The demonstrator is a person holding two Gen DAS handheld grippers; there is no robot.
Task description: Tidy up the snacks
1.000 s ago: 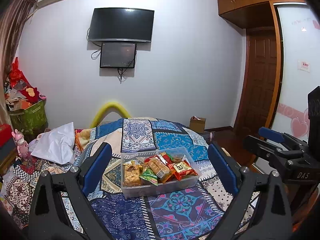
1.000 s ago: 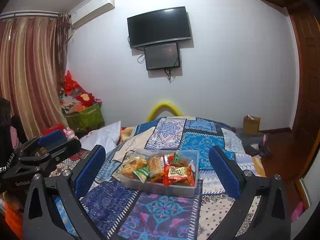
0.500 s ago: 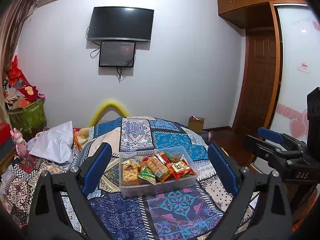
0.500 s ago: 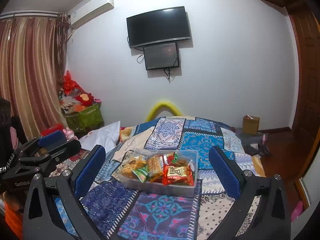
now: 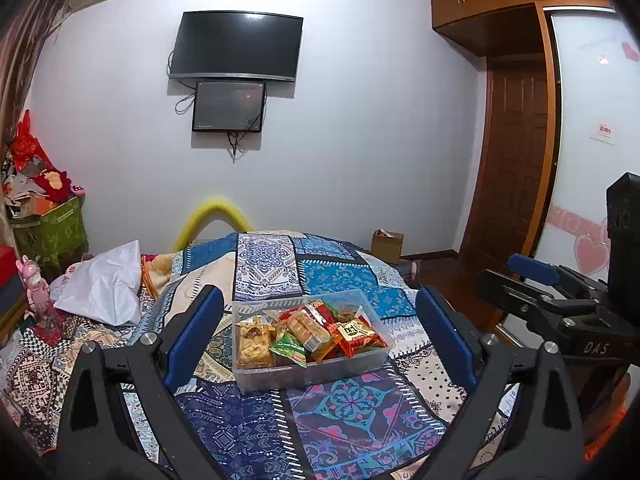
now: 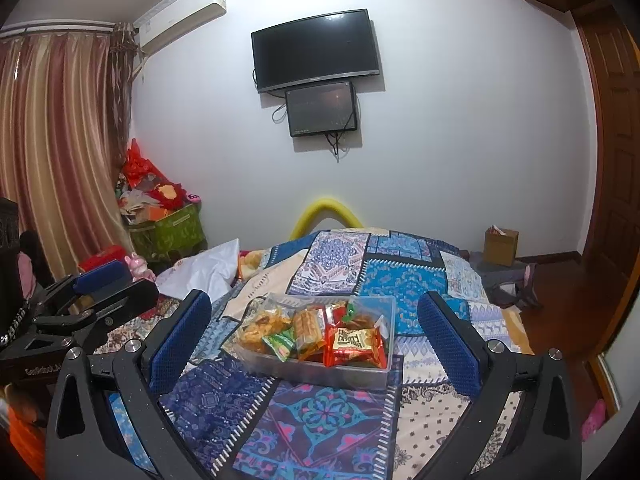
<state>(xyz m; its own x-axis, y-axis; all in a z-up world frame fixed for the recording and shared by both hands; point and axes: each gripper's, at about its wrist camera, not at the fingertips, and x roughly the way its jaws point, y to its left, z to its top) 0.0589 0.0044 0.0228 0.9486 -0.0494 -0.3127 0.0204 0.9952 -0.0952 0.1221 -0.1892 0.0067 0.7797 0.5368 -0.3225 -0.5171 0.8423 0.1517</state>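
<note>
Both spread claws hover short of the snack box.

The clear plastic snack bin hides its lower packets under the top layer; print on the red foil packet is too small to read; the wooden door is cut by the frame edge — likewise the striped curtain.
</note>
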